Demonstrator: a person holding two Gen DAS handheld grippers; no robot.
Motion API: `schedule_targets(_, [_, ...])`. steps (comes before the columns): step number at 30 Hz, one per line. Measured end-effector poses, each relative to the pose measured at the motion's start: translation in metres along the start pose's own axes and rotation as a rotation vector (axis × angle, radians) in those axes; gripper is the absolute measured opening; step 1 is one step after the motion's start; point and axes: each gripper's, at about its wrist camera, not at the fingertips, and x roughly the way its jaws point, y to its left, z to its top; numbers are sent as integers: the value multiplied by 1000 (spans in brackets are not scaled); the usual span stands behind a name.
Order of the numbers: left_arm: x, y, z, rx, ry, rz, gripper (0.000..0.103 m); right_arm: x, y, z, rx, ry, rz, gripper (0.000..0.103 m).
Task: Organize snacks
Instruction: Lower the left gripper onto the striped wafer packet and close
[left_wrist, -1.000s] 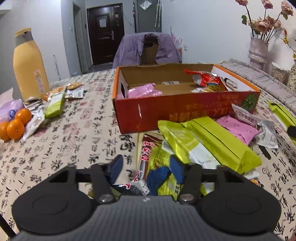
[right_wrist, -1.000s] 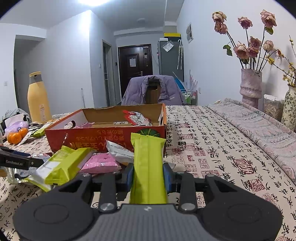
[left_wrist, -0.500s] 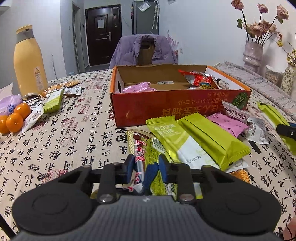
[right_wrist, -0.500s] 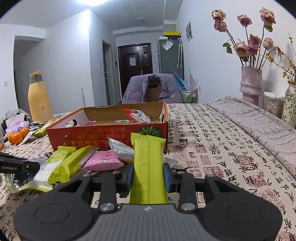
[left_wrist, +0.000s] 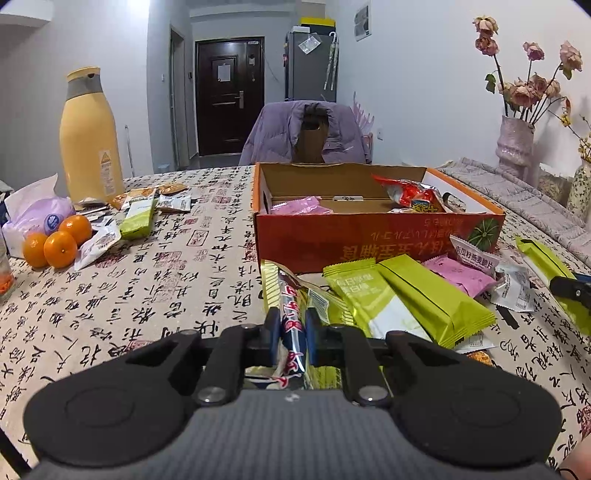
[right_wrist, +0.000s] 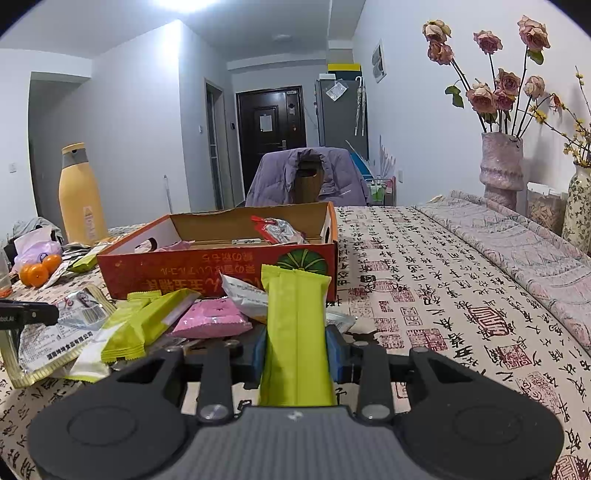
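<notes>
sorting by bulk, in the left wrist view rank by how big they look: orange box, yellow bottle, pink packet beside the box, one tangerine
1. orange box
2. yellow bottle
3. pink packet
4. tangerine

The packet and tangerine look close; the packet lies nearer the camera, so that order is unsure.

A: Left gripper (left_wrist: 291, 332) look?
B: Matte black w/ two round discs, ribbed grey centre, silver screws, dark blue pads.
A: Right gripper (right_wrist: 299, 350)?
B: Same build, brighter blue pads, small white logo.

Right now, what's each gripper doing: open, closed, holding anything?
Left gripper: shut on the red-lettered snack packet.
Right gripper: shut on a green snack bar.
</notes>
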Motion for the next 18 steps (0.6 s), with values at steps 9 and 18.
schedule_targets(9, [-1, -16, -1, 71, 18, -17, 56, -1, -1, 0, 7, 1, 0, 32])
schedule_targets(18, [14, -32, -15, 162, 100, 8, 75, -1, -6, -2, 19, 6, 4, 32])
